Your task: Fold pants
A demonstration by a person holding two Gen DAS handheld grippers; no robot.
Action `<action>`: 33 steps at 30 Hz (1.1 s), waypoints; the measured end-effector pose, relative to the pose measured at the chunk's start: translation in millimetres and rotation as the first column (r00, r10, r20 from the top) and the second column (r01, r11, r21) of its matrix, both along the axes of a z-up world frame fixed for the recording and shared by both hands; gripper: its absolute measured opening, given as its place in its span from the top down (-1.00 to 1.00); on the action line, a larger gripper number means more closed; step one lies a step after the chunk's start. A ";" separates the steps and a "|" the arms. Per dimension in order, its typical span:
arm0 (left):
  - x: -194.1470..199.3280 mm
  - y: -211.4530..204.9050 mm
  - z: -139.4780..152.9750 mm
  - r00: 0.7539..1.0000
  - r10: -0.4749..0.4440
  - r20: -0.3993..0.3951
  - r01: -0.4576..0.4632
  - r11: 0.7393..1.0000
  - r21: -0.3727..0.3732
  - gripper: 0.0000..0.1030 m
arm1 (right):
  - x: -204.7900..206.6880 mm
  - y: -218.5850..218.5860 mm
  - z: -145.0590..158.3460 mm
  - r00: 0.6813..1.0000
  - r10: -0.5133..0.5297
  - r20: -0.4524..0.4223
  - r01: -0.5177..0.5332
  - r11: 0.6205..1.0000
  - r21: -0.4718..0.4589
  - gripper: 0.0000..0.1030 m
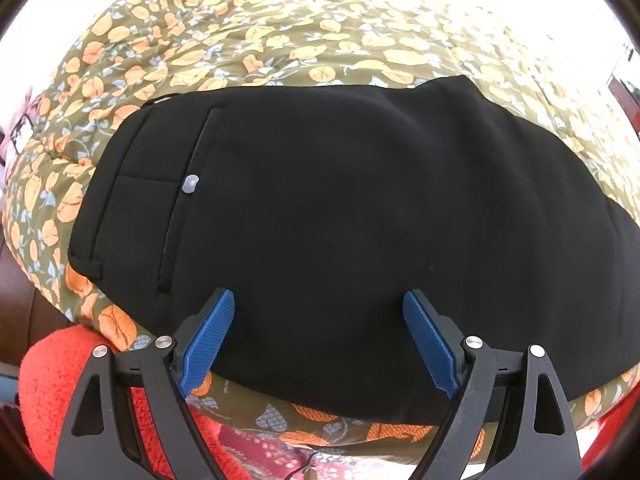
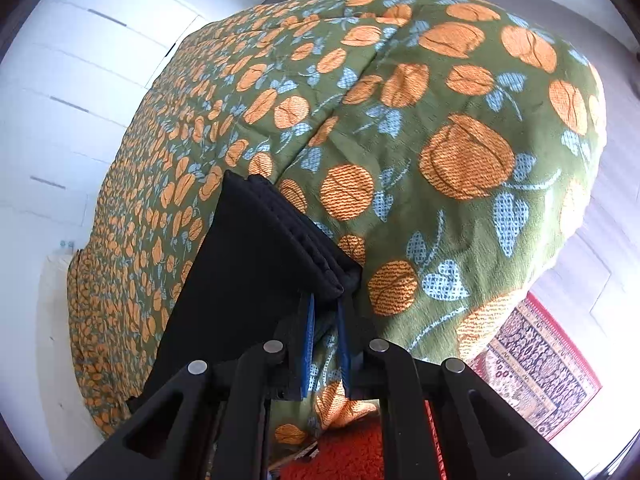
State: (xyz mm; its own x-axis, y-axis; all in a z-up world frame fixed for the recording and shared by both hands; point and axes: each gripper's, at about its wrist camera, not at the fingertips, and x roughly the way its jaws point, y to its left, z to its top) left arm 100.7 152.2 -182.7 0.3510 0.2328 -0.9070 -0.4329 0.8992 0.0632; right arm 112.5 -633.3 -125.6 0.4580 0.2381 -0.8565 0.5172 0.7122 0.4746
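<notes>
Black pants [image 1: 340,220] are lying on the flowery bed [image 1: 280,40], right gripper [image 2: 324,312] is pinching the stacked hems while left gripper [image 1: 318,340] is hovering wide-open over the waist end, so next I'd guess carrying hems waistward.

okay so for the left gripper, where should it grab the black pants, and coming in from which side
Grip the near edge of the black pants close to the waistband end, with the left gripper coming from the near side. Its fingers already stand open over that edge, which overhangs the floral quilt. The right gripper holds the hems.
</notes>
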 end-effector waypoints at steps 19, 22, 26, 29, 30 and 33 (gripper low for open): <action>0.3 -3.2 -2.5 1.000 -0.014 -0.007 0.014 1.000 0.010 -0.72 | 13.2 -21.7 -54.1 0.997 -0.079 0.025 0.067 0.944 0.324 0.07; 1.5 -5.1 -3.5 1.000 -0.020 -0.013 0.021 1.000 0.019 -0.75 | 9.9 -27.2 -55.6 0.993 -0.089 0.081 0.053 0.928 0.370 0.11; 0.7 -13.1 8.1 1.000 -0.019 -0.010 0.019 0.999 0.040 -0.49 | 4.5 -25.0 -45.0 0.990 -0.064 0.127 0.021 0.947 0.319 0.54; -1.4 -47.5 41.9 0.989 -0.114 0.090 0.111 0.993 0.039 -0.49 | 4.3 -16.9 -28.0 0.985 -0.032 0.170 -0.014 0.965 0.263 0.55; 0.1 -70.7 56.2 0.973 -0.184 0.140 0.185 0.983 0.009 -0.53 | 5.3 -14.2 -21.4 0.983 -0.017 0.182 -0.028 0.969 0.246 0.55; 6.8 -134.5 72.2 0.906 -0.364 0.218 0.386 0.920 -0.072 -0.69 | 6.7 -1.9 -1.6 0.975 0.026 0.223 -0.075 0.974 0.214 0.55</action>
